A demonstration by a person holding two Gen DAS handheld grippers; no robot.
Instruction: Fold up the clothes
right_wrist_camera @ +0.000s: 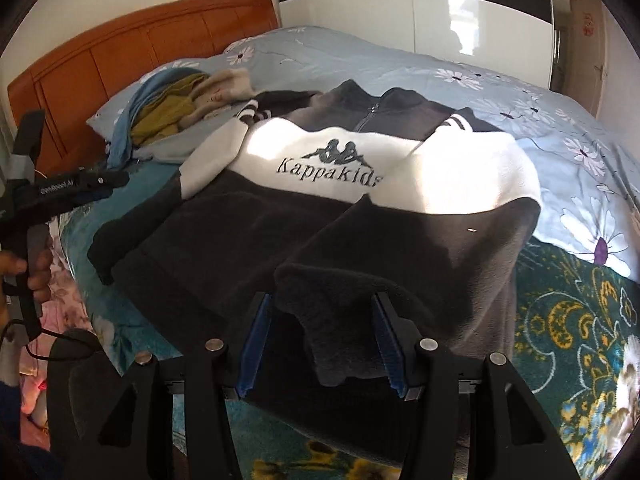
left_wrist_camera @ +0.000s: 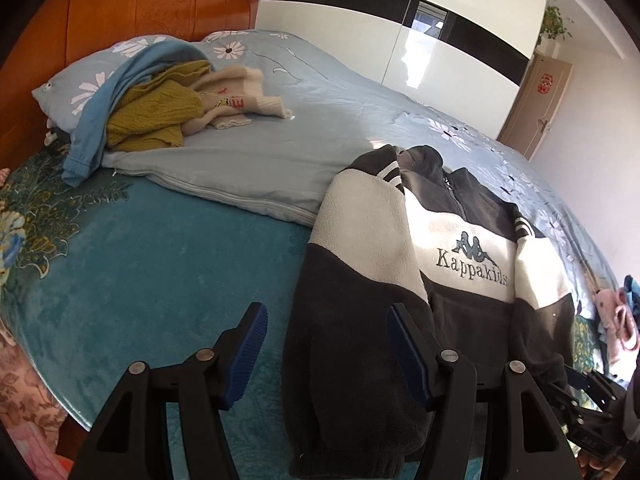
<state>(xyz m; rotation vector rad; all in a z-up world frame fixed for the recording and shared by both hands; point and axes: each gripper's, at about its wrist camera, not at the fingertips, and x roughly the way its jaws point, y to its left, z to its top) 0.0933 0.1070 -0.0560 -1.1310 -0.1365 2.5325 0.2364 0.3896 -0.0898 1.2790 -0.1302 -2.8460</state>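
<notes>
A black-and-white fleece jacket (left_wrist_camera: pixel 460 248) (right_wrist_camera: pixel 320 168) with a "Kappa kids" logo lies front up on the bed. Both sleeves are folded in along the body. My left gripper (left_wrist_camera: pixel 328 354) is open just above the dark lower part of the left sleeve (left_wrist_camera: pixel 352 320), and its blue pads (left_wrist_camera: pixel 250 344) press nothing. My right gripper (right_wrist_camera: pixel 322 344) is also open. The dark cuff of the right sleeve (right_wrist_camera: pixel 332 300) lies loose between its jaws. A hand (right_wrist_camera: pixel 36 272) holds the left gripper (right_wrist_camera: pixel 116 179) at the left edge of the right wrist view.
A pile of clothes (left_wrist_camera: pixel 160 104) rests on a flowered pillow (left_wrist_camera: pixel 76 84) by the orange headboard (left_wrist_camera: pixel 120 12). A light-blue quilt (left_wrist_camera: pixel 320 120) covers the far bed and a teal blanket (left_wrist_camera: pixel 140 272) the near part. A pink garment (left_wrist_camera: pixel 620 320) lies at the right edge.
</notes>
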